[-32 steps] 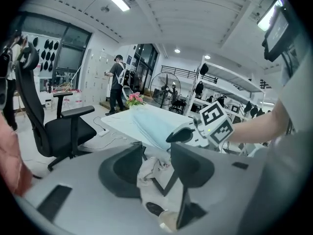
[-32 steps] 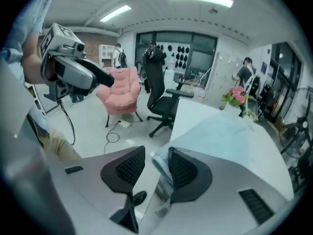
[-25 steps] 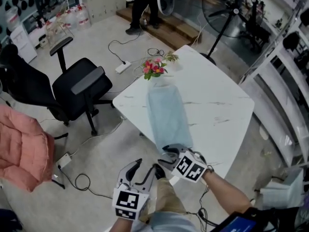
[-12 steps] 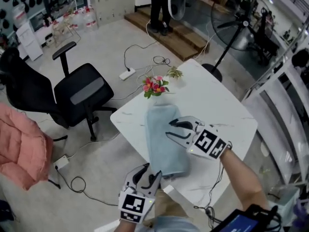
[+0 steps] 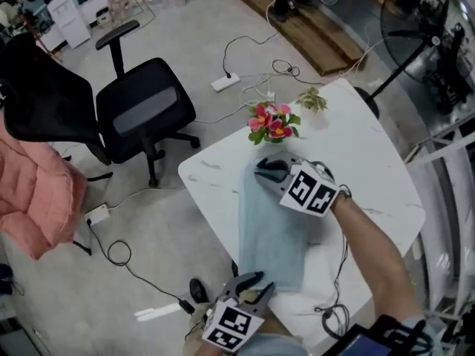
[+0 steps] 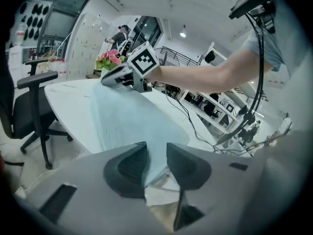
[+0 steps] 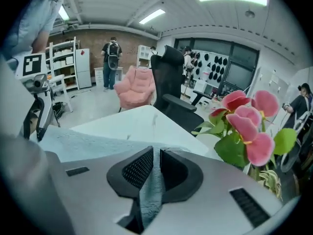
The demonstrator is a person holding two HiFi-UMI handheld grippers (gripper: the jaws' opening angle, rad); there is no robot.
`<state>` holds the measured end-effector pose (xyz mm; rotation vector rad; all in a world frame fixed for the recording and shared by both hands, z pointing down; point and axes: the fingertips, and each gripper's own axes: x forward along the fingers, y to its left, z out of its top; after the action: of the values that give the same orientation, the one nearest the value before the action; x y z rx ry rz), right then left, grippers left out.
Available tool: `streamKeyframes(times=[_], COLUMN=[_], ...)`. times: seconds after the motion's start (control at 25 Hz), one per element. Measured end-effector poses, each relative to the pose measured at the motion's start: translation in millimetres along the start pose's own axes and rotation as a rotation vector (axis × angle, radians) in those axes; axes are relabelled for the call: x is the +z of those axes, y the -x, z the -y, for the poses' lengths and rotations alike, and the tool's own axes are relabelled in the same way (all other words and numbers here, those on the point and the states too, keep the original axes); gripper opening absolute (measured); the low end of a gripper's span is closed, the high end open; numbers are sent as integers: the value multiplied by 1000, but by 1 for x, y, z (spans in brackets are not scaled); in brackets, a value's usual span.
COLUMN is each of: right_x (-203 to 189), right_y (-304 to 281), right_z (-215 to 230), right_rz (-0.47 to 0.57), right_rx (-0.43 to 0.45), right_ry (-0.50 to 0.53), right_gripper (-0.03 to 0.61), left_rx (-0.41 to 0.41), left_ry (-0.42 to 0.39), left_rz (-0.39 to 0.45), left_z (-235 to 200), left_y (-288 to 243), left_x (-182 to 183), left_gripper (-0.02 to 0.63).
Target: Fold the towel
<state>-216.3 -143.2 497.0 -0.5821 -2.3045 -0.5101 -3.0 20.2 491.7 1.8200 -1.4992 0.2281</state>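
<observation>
A light blue towel [image 5: 271,228] lies lengthwise on the white marble table [image 5: 371,162]. My right gripper [image 5: 266,170] is at the towel's far end, just short of the flowers. Its jaws have just been closing. In the right gripper view, my right gripper [image 7: 155,163] is shut on a fold of the towel [image 7: 152,190]. My left gripper [image 5: 249,282] is at the towel's near end by the table's front edge. Its jaws have also been closing. In the left gripper view, my left gripper [image 6: 156,155] still shows a gap, with the towel [image 6: 132,116] edge running into it.
A pot of pink flowers [image 5: 272,121] stands at the table's far corner, close to the right gripper. A black office chair [image 5: 141,110] is left of the table, with a pink padded seat [image 5: 37,191] further left. Cables [image 5: 119,254] lie on the floor.
The right gripper travelled from the towel's near end to its far end by the flowers and closed on the cloth. The left gripper came down to the towel's near edge, its jaws narrowing.
</observation>
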Motion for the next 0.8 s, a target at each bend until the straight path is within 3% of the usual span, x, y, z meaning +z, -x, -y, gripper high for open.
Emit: streamKeyframes(times=[0.32,0.4,0.44,0.48,0.56,0.68,0.8], right_x=[-1,5,7,8,4,-37,-78], right_y=[-24,-12,0,14,43,69,70], right_z=[4,1,0,0,8,34,45], right_rz=[-52,-41,-23,4,52,52,13], right_rx=[29,35,40,42,33,18,84], right_ry=[13,11,-25,-77,-198,-423,-644], right_gripper=[51,100,166,189,190,210,274], left_rx=[-9,-13,-17,-22,-31,-40,-47], left_ry=[33,34,31,27,20,14,12], left_rz=[-62,-76,-83,-88,-95,-102,-104], left_z=[-6,-6,-5,-5,-5,-8,-7], left_y=[-12,-11,-10,-10,-9,-9,-7], left_x=[-9,-7,-7,-7,-6,-4,-4], left_gripper=[107,107,107,107,107,107,107])
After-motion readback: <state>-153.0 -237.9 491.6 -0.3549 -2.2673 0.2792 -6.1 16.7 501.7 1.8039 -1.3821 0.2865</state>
